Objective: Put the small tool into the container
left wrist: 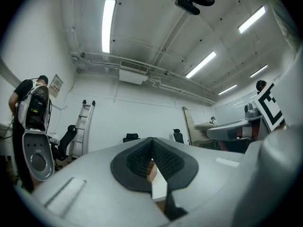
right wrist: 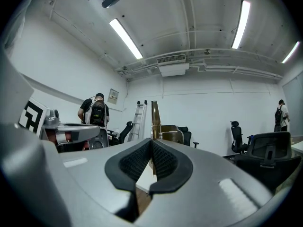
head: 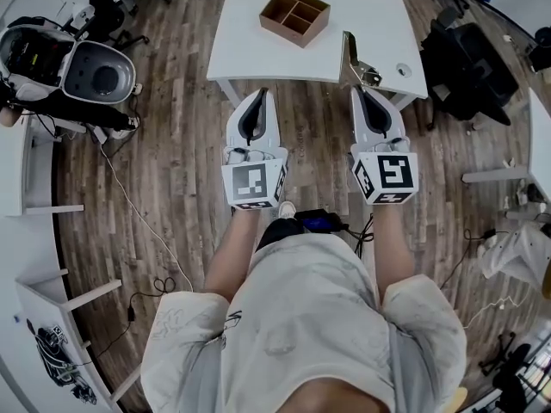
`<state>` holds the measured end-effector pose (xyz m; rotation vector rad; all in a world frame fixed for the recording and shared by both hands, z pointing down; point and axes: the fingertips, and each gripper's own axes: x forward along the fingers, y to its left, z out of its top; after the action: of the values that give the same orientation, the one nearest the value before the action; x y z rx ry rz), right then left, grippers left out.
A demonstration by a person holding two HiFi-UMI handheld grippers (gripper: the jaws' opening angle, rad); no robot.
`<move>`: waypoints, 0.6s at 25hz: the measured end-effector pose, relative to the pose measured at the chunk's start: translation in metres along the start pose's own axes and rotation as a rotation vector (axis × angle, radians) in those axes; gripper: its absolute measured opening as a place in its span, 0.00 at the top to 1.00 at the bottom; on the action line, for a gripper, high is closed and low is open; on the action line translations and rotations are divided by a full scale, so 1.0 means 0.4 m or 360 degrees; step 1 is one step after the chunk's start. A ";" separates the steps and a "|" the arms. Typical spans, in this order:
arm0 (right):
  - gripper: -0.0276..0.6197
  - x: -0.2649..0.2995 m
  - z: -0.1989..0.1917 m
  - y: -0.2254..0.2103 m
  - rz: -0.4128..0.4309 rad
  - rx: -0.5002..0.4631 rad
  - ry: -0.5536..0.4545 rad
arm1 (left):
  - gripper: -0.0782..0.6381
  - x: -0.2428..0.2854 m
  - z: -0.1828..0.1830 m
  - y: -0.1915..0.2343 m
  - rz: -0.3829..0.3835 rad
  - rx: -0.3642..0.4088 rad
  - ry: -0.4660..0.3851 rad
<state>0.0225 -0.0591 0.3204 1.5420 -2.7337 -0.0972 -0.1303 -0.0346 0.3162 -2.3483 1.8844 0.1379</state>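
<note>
A brown wooden container [head: 295,15] with several compartments stands on the white table [head: 250,46], towards its far side. A small brass-coloured metal tool [head: 356,61] sits near the table's front right edge, with a thin bar sticking up. My right gripper [head: 356,92] is shut and empty, its tip just short of the tool. In the right gripper view the tool [right wrist: 155,119] rises straight ahead, beyond the closed jaws of the right gripper [right wrist: 151,143]. My left gripper [head: 262,94] is shut and empty at the table's front edge. In its own view, the left gripper [left wrist: 151,142] has its jaws meeting.
A small round object [head: 403,70] lies on the table right of the tool. Black office chairs [head: 469,67] stand to the right, and a person with an open suitcase [head: 95,71] is at the far left. Cables [head: 138,213] run across the wooden floor.
</note>
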 end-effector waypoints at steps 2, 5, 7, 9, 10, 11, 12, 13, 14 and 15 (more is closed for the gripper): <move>0.94 0.093 0.008 0.019 -0.0004 -0.0008 0.0006 | 0.89 0.057 0.001 0.081 0.0001 -0.0005 -0.0007; 0.94 0.210 0.015 0.040 -0.0023 -0.0023 0.0002 | 0.89 0.129 -0.011 0.183 -0.0013 -0.0016 -0.0014; 0.94 0.272 0.015 0.054 -0.0034 -0.0027 -0.0002 | 0.89 0.166 -0.022 0.239 -0.0022 -0.0018 -0.0017; 0.94 0.322 0.010 0.065 -0.0037 -0.0033 0.0004 | 0.89 0.196 -0.035 0.283 -0.0023 -0.0022 -0.0014; 0.94 0.343 0.007 0.067 -0.0038 -0.0038 0.0010 | 0.89 0.212 -0.041 0.299 -0.0024 -0.0026 -0.0011; 0.94 0.362 0.004 0.066 -0.0042 -0.0044 0.0015 | 0.89 0.227 -0.047 0.311 -0.0028 -0.0030 -0.0009; 0.94 0.380 0.001 0.062 -0.0045 -0.0047 0.0019 | 0.89 0.245 -0.053 0.320 -0.0034 -0.0033 -0.0008; 0.94 0.402 -0.001 0.053 -0.0049 -0.0047 0.0020 | 0.89 0.266 -0.059 0.327 -0.0041 -0.0033 -0.0006; 0.95 0.428 -0.004 0.037 -0.0052 -0.0044 0.0020 | 0.89 0.296 -0.065 0.331 -0.0047 -0.0031 -0.0003; 0.94 0.459 -0.007 0.010 -0.0054 -0.0039 0.0019 | 0.89 0.337 -0.072 0.331 -0.0051 -0.0028 0.0000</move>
<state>-0.0759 -0.2144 0.3181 1.5782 -2.6874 -0.1207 -0.2306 -0.1975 0.3189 -2.3887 1.8521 0.1518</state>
